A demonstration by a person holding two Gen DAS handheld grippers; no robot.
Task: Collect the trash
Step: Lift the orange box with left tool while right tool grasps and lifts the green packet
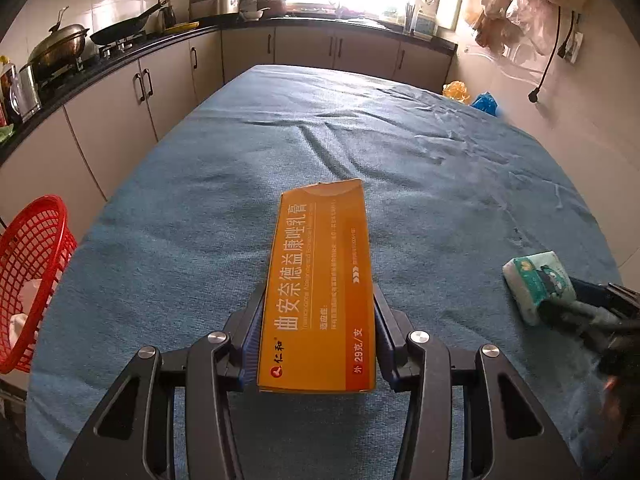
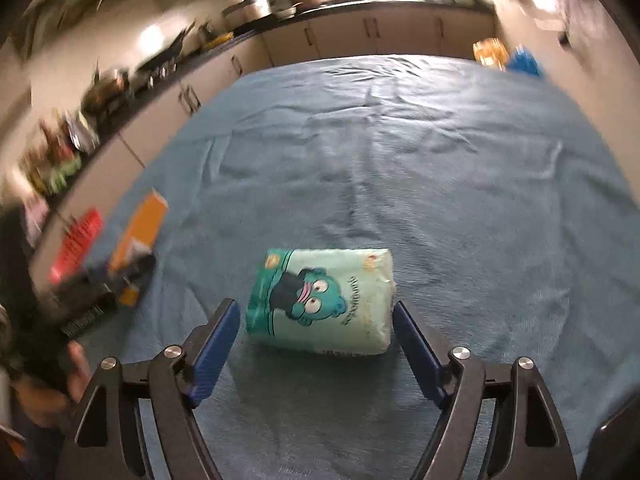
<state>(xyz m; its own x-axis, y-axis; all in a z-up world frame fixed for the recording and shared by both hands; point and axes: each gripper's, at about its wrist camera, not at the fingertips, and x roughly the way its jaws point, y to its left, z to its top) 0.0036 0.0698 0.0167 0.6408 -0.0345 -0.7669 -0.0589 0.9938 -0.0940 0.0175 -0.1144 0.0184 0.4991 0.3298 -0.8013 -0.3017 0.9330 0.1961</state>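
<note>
While the left tongs (image 1: 318, 316) are clamping the long orange carton (image 1: 320, 280) by its two narrow sides, the box is pointing straight out ahead of the camera, its far end reaching out over the blue cloth of the surface (image 1: 360, 140). Gripping it near the rear end looks deliberate: the long free end can be aimed into a container. The red mesh basket (image 1: 32, 280) is standing off the left edge of the surface with something white already lying inside, so it is probably where the trash is going.

The right tongs (image 2: 316, 332) are standing wide, their blue pads on either side of the teal tissue pack (image 2: 324, 300) but not pressing on it; a sliver of cloth is showing between each pad and the wrapper. The pack is lying flat on the surface with its cartoon face upward, near the front edge, and its short sides are lining up with the pads, which suits a squeeze across the soft width.

Both hands are tilting their tongs steeply downward toward the cloth. From the left wrist view, the right tongs (image 1: 560, 300) are reaching in low from the right, nose against the pack (image 1: 536, 284). From the right wrist view, which is smeared with blur, the left tongs (image 2: 120, 276) are carrying the carton (image 2: 140, 228) off to the left, angled up and clear of the cloth. A hand (image 2: 76, 364) is partly showing at that frame's lower left.
</note>
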